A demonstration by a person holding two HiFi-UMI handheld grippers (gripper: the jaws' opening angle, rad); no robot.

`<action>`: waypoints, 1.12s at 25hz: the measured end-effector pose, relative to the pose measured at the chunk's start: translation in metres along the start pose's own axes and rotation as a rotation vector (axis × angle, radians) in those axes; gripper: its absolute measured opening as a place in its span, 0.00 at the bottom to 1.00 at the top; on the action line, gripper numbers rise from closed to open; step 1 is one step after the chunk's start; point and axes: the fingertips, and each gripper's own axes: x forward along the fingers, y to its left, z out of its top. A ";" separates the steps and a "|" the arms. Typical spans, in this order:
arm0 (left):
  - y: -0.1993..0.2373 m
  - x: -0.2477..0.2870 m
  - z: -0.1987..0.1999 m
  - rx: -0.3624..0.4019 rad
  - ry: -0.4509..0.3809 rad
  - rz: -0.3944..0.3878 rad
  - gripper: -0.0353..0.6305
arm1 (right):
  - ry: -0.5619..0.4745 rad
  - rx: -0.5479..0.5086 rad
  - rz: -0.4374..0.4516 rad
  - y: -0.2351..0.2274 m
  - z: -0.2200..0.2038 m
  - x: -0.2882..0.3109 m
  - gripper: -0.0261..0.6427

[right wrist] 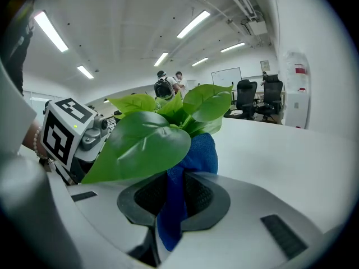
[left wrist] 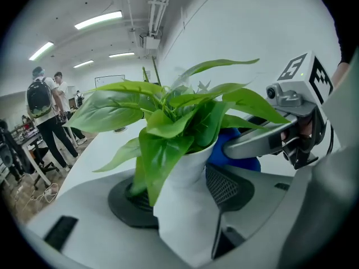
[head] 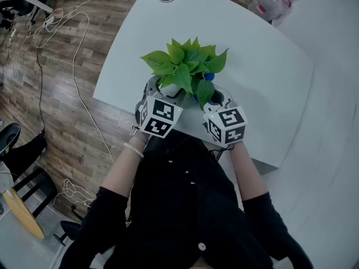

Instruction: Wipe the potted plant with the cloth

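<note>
The left gripper (left wrist: 180,192) jaws clasp the potted plant (head: 185,66) by its white pot, at the person's 12 o'clock on the table (head: 263,72); the right gripper (right wrist: 171,192) pinches the blue cloth (right wrist: 196,153) at the plant's 3 o'clock

Upright potted plant (head: 185,66), blue cloth (right wrist: 193,153) against leaves

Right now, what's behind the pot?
From the left gripper view, the blue cloth, pinched in the right gripper, sits behind the pot. Leaves cover its top; the pot hides its lower part.
</note>
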 end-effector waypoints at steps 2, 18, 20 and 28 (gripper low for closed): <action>0.000 -0.003 0.000 0.017 0.001 -0.010 0.44 | 0.000 0.002 -0.011 -0.003 0.002 -0.001 0.16; 0.017 -0.010 -0.007 0.125 -0.008 -0.196 0.58 | 0.003 0.023 -0.055 -0.024 -0.003 0.007 0.16; 0.017 -0.006 -0.002 0.152 -0.019 -0.228 0.59 | 0.006 0.018 -0.062 -0.027 -0.002 0.008 0.16; 0.007 -0.006 0.007 0.181 -0.056 -0.271 0.58 | 0.011 -0.009 -0.067 -0.023 0.002 0.011 0.16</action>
